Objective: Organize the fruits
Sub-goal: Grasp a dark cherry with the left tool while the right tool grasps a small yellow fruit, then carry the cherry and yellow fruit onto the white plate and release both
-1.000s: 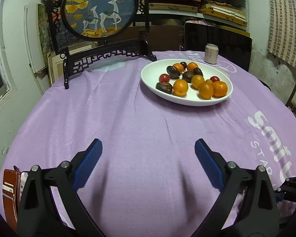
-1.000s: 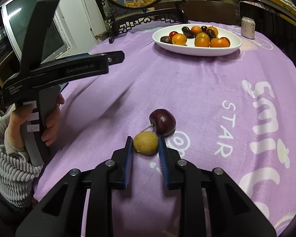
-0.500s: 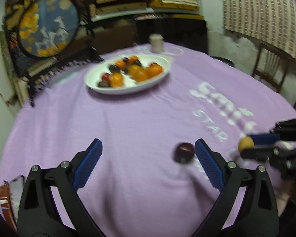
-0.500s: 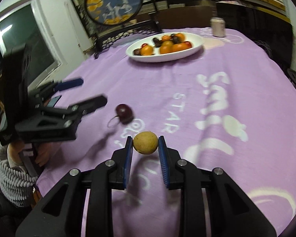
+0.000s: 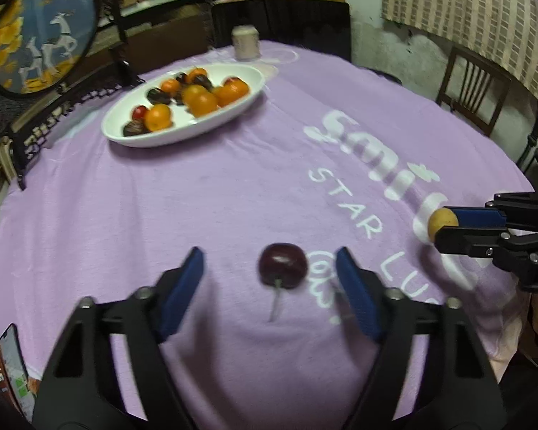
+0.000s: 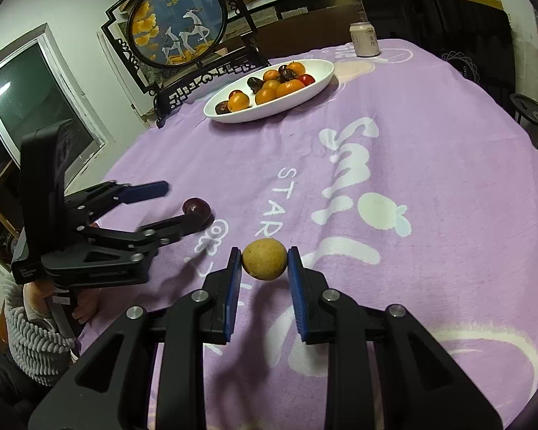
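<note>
My right gripper (image 6: 264, 263) is shut on a small yellow-brown round fruit (image 6: 264, 258) and holds it above the purple tablecloth; it also shows in the left wrist view (image 5: 442, 221). My left gripper (image 5: 269, 270) is open, its fingers either side of a dark red cherry (image 5: 282, 266) with a stem that lies on the cloth. The right wrist view shows the cherry (image 6: 196, 208) between the left gripper's fingers (image 6: 149, 189). A white oval plate (image 5: 249, 100) with several oranges and dark fruits stands at the far side; it also shows in the right wrist view (image 6: 319, 87).
A drink can (image 6: 364, 39) stands behind the plate. A round deer picture on a black stand (image 6: 179, 30) is at the table's far left. A phone (image 5: 16, 369) lies at the near left edge. A wooden chair (image 5: 473, 86) stands beyond the table's right side.
My right gripper has lifted the yellow fruit off the cloth, away from the cherry. My left gripper has swung right and down so its open fingers now flank the cherry.
</note>
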Available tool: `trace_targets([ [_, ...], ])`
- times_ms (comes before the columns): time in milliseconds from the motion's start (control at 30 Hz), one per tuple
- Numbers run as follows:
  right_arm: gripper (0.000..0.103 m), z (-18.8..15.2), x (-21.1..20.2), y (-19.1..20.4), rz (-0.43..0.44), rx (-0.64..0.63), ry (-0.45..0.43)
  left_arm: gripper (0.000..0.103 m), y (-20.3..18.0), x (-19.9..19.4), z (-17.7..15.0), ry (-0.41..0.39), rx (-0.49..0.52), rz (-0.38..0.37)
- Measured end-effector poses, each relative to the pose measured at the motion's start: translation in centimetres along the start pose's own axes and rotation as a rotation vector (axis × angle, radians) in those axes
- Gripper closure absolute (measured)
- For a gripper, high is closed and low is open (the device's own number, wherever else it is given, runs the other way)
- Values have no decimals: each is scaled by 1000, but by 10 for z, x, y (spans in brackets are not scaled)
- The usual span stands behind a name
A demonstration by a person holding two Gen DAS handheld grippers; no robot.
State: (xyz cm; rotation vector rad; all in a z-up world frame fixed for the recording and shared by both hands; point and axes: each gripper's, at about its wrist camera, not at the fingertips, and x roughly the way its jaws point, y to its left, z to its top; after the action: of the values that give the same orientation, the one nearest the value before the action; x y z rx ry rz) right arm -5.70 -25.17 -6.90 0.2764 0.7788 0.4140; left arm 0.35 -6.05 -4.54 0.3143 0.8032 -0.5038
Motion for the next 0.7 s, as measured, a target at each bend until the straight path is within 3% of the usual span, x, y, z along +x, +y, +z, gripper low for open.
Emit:
trace_targets([
  [67,76,-1,0,-1,5,5,1,56,-3,6,0,27,11,-21],
  [167,76,-1,0,-2,14,16,1,72,-1,12,0,55,0,-59],
  [367,76,-3,3,-3,17,26,13,72,8,7,-2,24,-50,-88],
  [700,76,19,1,13,5,-42,3,72,57,-25,8,-73,-143,57],
])
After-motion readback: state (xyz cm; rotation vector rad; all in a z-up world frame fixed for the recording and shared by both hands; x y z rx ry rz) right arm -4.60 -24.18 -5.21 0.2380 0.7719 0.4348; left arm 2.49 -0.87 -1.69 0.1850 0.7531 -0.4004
